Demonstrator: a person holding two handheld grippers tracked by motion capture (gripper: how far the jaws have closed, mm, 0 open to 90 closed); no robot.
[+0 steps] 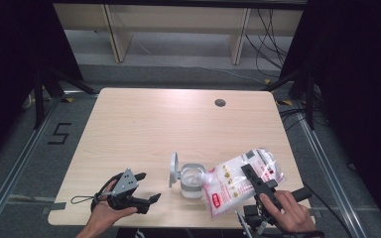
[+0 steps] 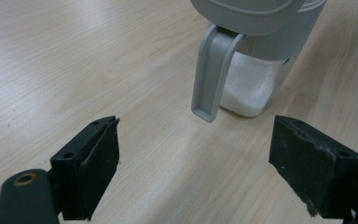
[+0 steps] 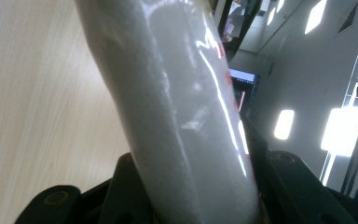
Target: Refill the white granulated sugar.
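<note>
**A:** Eyes on the bag (image 1: 240, 179) — a clear plastic pouch of white grains with red print, tilted over the front right part of the table (image 1: 144, 124), its lower corner dipping right at the mouth of the jar (image 1: 192, 181). That's a pour, by the look of it.

**B:** And the right gripper (image 1: 259, 186) has it pinched across the middle. In the right gripper view the bag (image 3: 177, 107) bulges up between the two black jaws, squeezed on both sides. Gripping mid-body lets the person tip the whole pouch so the contents slide toward the low corner.

**A:** The jar itself stands upright just left of the bag, glass body, grey collar, with its lid (image 1: 172, 169) flipped up and standing on edge at the left side. Lid away from the bag, so the opening is free on the pouring side.

**B:** From the left gripper view you see white stuff already lying in the bottom of the jar (image 2: 254, 56), and a grey clasp (image 2: 210, 74) hanging down its side.

**A:** The left gripper (image 1: 144, 191)?

**B:** Jaws spread wide, nothing between them, resting near the table's front edge and pointed at the jar. I'd judge it's waiting close by, ready to steady the jar or shut that lid.
</note>
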